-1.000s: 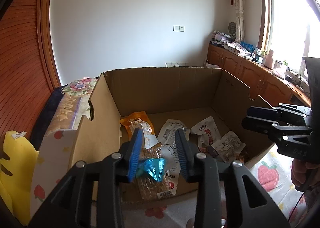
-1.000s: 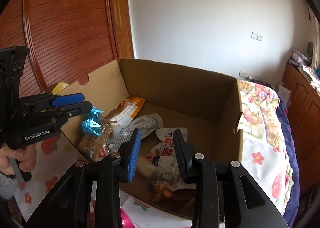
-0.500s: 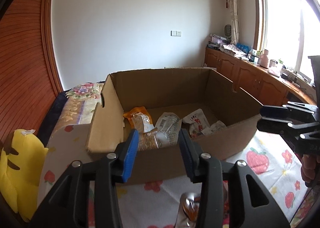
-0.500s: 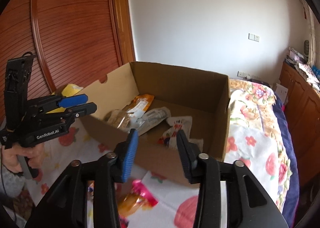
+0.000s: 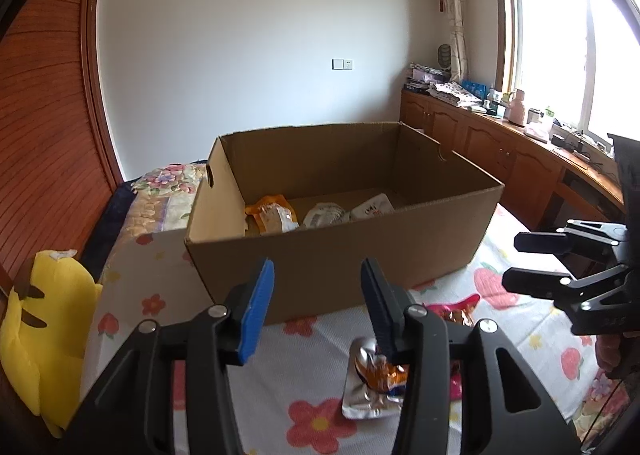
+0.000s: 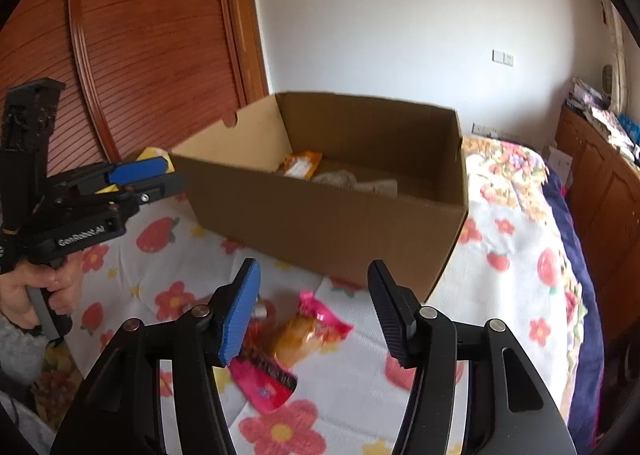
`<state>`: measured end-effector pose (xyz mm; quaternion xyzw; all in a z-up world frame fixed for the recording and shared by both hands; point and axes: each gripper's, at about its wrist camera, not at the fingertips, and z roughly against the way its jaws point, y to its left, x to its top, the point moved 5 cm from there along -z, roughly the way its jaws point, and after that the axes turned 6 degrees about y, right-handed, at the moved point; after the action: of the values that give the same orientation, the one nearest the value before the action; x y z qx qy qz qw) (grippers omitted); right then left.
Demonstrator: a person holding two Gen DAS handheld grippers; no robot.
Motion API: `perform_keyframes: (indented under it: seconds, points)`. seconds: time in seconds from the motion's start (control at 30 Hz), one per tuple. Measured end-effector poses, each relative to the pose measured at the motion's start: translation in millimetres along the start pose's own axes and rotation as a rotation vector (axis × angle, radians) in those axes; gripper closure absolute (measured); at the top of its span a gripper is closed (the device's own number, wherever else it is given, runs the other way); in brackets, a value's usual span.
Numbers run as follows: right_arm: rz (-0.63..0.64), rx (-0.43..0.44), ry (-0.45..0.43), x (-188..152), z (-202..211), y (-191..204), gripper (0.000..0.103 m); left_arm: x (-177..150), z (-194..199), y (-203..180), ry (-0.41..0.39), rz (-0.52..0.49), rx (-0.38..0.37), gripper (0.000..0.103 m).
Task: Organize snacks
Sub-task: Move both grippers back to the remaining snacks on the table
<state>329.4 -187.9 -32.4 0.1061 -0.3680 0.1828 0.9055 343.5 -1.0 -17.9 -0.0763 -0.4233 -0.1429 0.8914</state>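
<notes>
On bedspread [image 6: 500, 255]: left tongs [image 5: 318, 307], right tongs [image 6: 312, 311] spread, empty; pink packet [image 6: 264, 383] clear only right view.

Ahead of me the cardboard box [image 5: 336, 255] sits on the bed [image 6: 512, 255], with several snack packets [image 5: 276, 213] inside it. In front of the box, more snack packets [image 6: 304, 335] lie on the bed, just beyond my right tool [image 6: 314, 309].
</notes>
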Motion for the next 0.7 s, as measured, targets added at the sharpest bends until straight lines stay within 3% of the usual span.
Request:
perform_keyframes:
  seconds: [0.27,0.7]
  points:
    - [-0.065,0.012,0.087,-31.3,-29.8,1.8,0.044,-38.7,-15.2,-8.6,0.058,0.013,-0.01,0.057]
    - [-0.15,-0.022,0.141,-41.9,-65.8,-2.1,0.044,-64.9,-29.3,-8.6,0.114,0.058,-0.017,0.057]
